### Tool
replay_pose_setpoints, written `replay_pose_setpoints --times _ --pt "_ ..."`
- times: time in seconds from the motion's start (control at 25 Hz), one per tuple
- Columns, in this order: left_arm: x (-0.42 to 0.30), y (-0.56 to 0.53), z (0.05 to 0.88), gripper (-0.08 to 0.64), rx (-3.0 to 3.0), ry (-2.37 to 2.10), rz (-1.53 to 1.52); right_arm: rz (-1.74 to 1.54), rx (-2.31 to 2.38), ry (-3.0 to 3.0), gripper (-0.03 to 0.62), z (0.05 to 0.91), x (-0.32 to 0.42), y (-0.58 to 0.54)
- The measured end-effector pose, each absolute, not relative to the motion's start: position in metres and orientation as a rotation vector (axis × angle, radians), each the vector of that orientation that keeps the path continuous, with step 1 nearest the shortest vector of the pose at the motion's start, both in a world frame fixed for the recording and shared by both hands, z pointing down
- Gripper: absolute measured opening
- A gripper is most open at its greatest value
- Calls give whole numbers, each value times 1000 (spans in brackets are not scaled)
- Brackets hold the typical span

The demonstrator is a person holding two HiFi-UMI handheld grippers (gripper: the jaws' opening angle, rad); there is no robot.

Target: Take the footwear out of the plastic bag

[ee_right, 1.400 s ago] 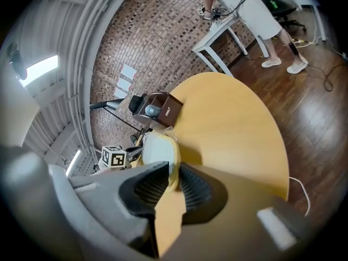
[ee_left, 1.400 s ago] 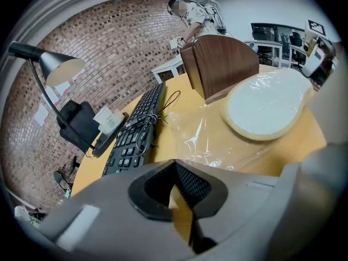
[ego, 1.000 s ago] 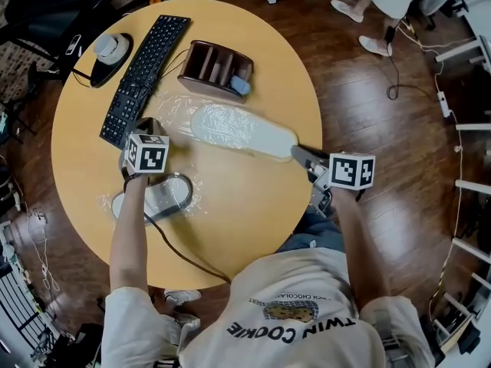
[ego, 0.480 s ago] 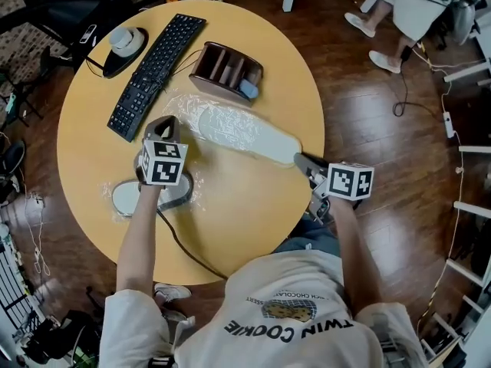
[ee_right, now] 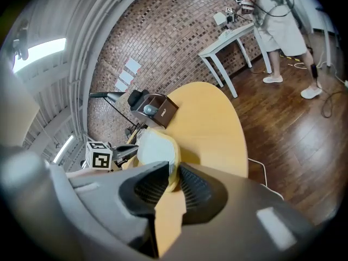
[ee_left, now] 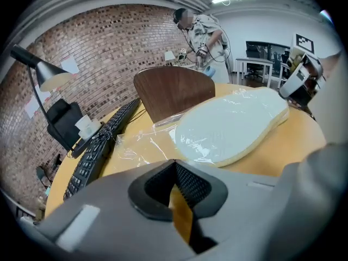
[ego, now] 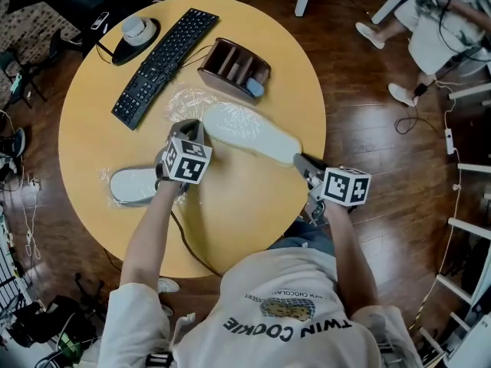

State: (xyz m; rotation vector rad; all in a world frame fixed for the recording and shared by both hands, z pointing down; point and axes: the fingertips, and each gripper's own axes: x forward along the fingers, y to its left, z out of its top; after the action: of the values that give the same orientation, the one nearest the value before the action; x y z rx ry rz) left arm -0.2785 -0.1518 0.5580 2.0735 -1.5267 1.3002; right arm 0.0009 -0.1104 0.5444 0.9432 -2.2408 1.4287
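A flat white slipper (ego: 253, 134) lies across the middle of the round yellow table (ego: 92, 121). Its far half sits inside a crumpled clear plastic bag (ego: 184, 102). My right gripper (ego: 300, 162) is shut on the slipper's near end, and the pale edge (ee_right: 173, 170) shows between the pads. My left gripper (ego: 189, 129) hovers at the bag end of the slipper, jaws shut with nothing between them. In the left gripper view the slipper (ee_left: 234, 126) and the bag (ee_left: 138, 145) lie just ahead. A second white slipper (ego: 132, 186) in its own bag lies at the left.
A black keyboard (ego: 165, 64) and a brown desk organiser (ego: 234, 67) stand beyond the bag. A lamp base (ego: 136, 31) sits at the far left edge. A black cable (ego: 188, 244) trails over the near edge. A person (ego: 449, 21) stands on the wooden floor at the upper right.
My left gripper has moved right, from above the left slipper to the bag end of the middle slipper. The right gripper has kept its hold and place.
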Motion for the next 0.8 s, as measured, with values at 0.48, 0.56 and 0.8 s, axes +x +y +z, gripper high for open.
replay_pose_setpoints --times 0.48,0.56,0.8 --pt "-279 -151 561 5 2015 -1537 1399 1334 905 -2271 63 539 4 -110" --pt "-279 -152 561 5 2011 -1541 1421 1339 905 -2268 63 540 9 -108" --pt "-278 -151 560 5 1992 -1551 1436 1346 914 -2263 63 540 28 -102"
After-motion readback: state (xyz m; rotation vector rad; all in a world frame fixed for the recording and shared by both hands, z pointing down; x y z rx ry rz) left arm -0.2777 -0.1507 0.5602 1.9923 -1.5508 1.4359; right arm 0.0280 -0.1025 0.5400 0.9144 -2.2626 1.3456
